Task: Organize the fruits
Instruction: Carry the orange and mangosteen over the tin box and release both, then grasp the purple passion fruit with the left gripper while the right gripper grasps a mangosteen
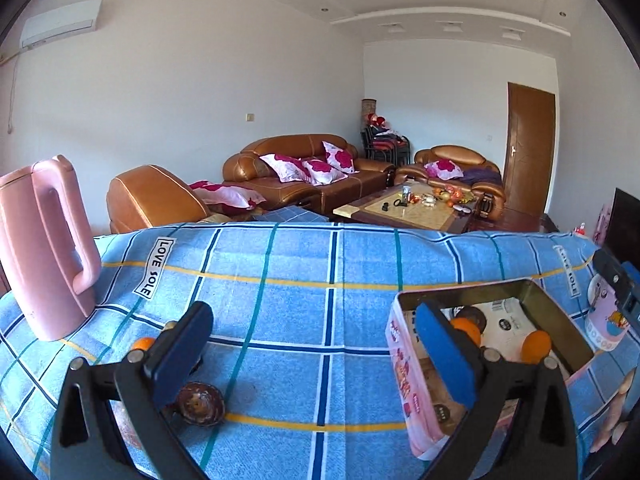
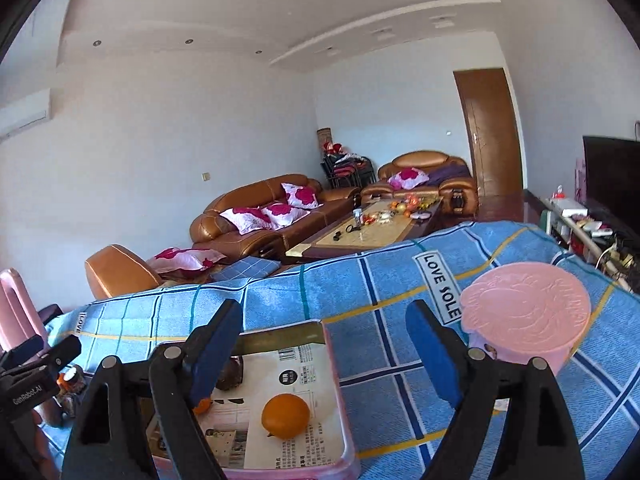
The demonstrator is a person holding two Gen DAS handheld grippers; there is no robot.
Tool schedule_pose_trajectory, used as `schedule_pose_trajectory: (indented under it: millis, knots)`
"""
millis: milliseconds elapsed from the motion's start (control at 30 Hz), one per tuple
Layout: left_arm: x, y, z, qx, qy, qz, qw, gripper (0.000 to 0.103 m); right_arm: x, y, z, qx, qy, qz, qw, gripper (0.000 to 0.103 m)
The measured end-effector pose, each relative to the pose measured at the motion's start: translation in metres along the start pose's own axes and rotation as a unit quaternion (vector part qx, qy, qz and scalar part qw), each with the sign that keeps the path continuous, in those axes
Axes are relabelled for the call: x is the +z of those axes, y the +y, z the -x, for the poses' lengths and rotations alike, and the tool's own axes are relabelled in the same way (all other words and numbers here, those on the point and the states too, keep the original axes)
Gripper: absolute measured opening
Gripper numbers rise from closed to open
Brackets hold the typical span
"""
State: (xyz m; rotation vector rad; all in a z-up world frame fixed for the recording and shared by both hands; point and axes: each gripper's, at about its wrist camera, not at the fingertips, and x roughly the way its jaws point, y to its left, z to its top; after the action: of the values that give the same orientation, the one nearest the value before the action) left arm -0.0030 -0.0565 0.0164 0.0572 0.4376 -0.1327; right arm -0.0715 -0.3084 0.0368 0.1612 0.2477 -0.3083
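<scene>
A pink rectangular tin (image 1: 404, 376) stands open on the blue checked cloth; it also shows in the right wrist view (image 2: 340, 384). Inside lie an orange (image 2: 285, 416), a second orange (image 1: 465, 329) and a dark brown fruit (image 2: 231, 372). On the cloth outside lie a dark brown fruit (image 1: 200, 404) and a small orange (image 1: 143, 344) behind my left finger. My left gripper (image 1: 316, 356) is open and empty, between the loose fruit and the tin. My right gripper (image 2: 324, 364) is open and empty over the tin's right edge.
A pink kettle (image 1: 44, 248) stands at the far left of the table. A round pink-lidded tub (image 2: 524, 316) stands right of the tin. The table's far edge (image 1: 320, 226) drops to a room with sofas and a coffee table.
</scene>
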Motion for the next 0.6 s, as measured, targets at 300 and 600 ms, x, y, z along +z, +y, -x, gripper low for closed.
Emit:
schedule_pose_trajectory:
  millis: [300,600]
  knots:
    - [-0.015,-0.025,0.006,0.009,0.000,-0.077,0.9970,0.103,-0.009,0.024,0.006,-0.017,0.011,0.059,0.998,0.085]
    - [-0.017,-0.025,0.015,0.003,0.003,-0.079,0.9969,0.103,-0.017,0.023,0.023,-0.026,0.027,0.028,0.999,0.085]
